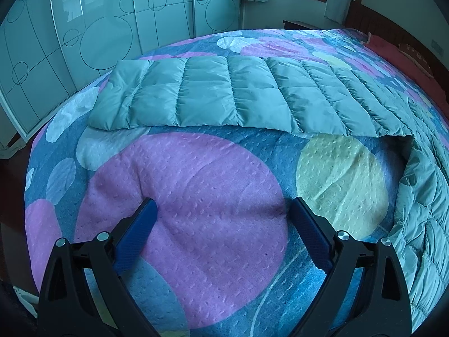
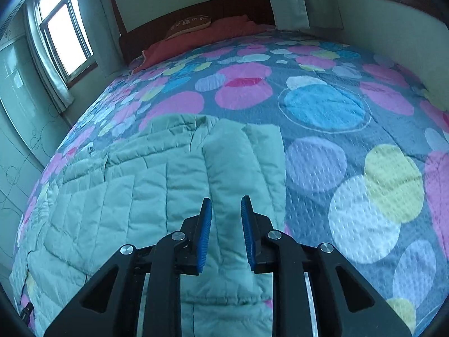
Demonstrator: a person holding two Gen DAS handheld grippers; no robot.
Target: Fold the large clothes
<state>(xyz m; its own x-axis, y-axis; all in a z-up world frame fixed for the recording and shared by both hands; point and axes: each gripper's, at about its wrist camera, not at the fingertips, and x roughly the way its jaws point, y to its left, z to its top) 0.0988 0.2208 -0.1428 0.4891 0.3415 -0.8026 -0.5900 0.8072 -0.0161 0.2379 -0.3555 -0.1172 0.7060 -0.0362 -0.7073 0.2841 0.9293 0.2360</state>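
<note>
A pale green quilted down jacket [image 1: 224,92] lies flat on the bed. In the left wrist view one long sleeve stretches to the left and the body runs off to the right. My left gripper [image 1: 221,207] hangs open over the bedspread, short of the jacket, with nothing between its blue pads [image 1: 137,233]. In the right wrist view the jacket [image 2: 126,196] fills the lower left. A puffy sleeve ridge [image 2: 230,163] runs away from me. My right gripper [image 2: 226,205] has its jaws narrow, and the ridge's fabric fills the gap between both pads.
The bed wears a spotted cover [image 2: 322,106] in pink, blue and yellow. A red blanket [image 2: 202,36] and a brown pillow [image 2: 190,24] lie at the headboard. Sliding wardrobe doors [image 1: 84,36] stand past the bed's far side. Windows with curtains [image 2: 64,33] line the wall.
</note>
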